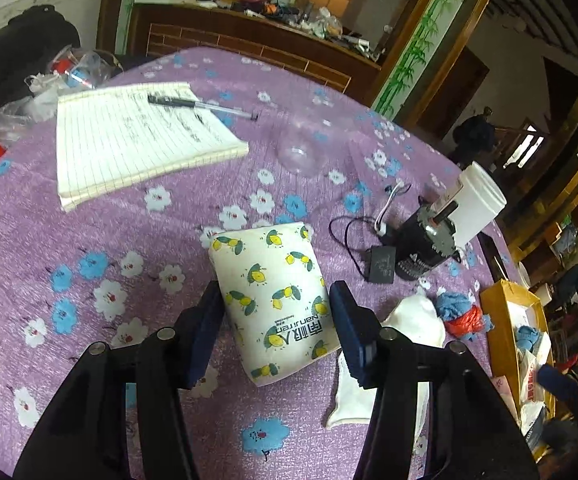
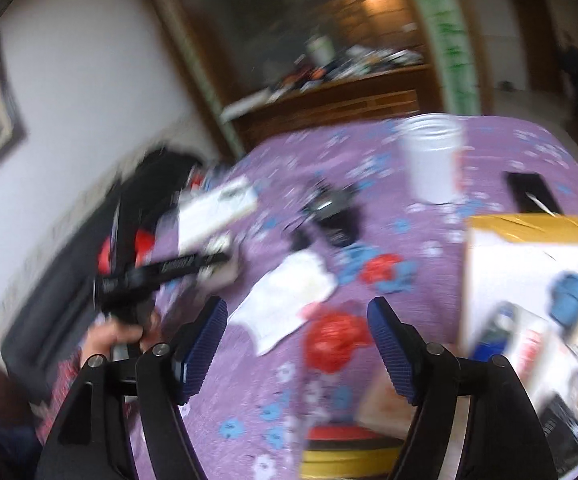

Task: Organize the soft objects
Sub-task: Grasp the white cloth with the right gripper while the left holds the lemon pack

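Not far along, I'd guess. The left gripper [image 1: 277,312] is clenched around a lemon-print tissue pack [image 1: 275,300] on the purple surface [image 1: 89,208]. The right gripper [image 2: 297,332] hangs released, nothing between its pads. A blue cloth [image 1: 527,338] already sits in the yellow box [image 1: 501,320]; white cloth [image 1: 417,320], blue-and-red bundle [image 1: 463,314] and red bag [image 2: 335,340] remain out.

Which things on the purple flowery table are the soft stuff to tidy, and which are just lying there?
For tidying: lemon-print soft pack, white cloth, blue-and-red fabric bundle, yellow cardboard box.

Just lying about: lined paper notepad, black pen, white plastic cup, black motor.
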Motion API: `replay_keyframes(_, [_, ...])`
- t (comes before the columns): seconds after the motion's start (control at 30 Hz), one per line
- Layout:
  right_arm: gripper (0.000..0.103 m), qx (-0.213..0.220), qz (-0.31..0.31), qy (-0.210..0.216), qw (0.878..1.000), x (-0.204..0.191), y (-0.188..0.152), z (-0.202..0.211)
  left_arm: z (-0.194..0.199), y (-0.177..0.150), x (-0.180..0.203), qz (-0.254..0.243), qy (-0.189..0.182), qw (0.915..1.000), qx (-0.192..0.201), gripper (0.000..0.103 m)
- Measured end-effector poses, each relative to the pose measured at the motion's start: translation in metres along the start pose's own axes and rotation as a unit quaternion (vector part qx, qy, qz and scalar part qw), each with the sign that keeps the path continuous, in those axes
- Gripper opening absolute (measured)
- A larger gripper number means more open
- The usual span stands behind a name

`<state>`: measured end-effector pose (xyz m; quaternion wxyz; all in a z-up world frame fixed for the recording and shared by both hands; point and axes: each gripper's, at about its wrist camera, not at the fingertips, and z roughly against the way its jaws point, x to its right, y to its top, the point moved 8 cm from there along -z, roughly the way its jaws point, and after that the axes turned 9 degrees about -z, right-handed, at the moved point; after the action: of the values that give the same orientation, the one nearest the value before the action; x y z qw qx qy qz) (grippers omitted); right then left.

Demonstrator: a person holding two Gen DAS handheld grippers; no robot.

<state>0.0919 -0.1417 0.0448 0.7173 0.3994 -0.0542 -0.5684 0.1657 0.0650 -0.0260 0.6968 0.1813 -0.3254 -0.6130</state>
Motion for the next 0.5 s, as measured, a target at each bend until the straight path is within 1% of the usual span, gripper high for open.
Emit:
replay_keyframes(0.07, [0.076,-0.032,0.037,-0.019,0.999,-0.016,-0.002,-0.025,0.002,0.002,-0.004,0.004,0.005,1.0000,0.005,0.052])
replay_keyframes(0.13, [0.076,-0.061,0.072,-0.051,0.994,-0.026,-0.004,-0.055,0.000,0.003,-0.006,0.007,0.006,1.0000,0.004,0.052])
replay_keyframes(0.27, [0.076,-0.073,0.121,-0.098,0.985,-0.032,0.002,-0.090,-0.003,0.002,-0.010,0.011,0.012,0.9999,0.000,0.052])
replay_keyframes(0.33, [0.076,-0.077,0.134,-0.121,0.980,-0.026,0.006,-0.107,-0.004,0.002,-0.010,0.013,0.012,0.9998,-0.002,0.052])
replay_keyframes(0.43, [0.076,-0.110,0.135,-0.126,0.977,-0.021,0.006,-0.130,-0.004,0.002,-0.010,0.016,0.010,0.9998,-0.003,0.052])
replay_keyframes(0.5, [0.076,-0.120,0.145,-0.141,0.972,-0.020,0.002,-0.139,-0.003,0.002,-0.009,0.014,0.010,0.9999,-0.002,0.052])
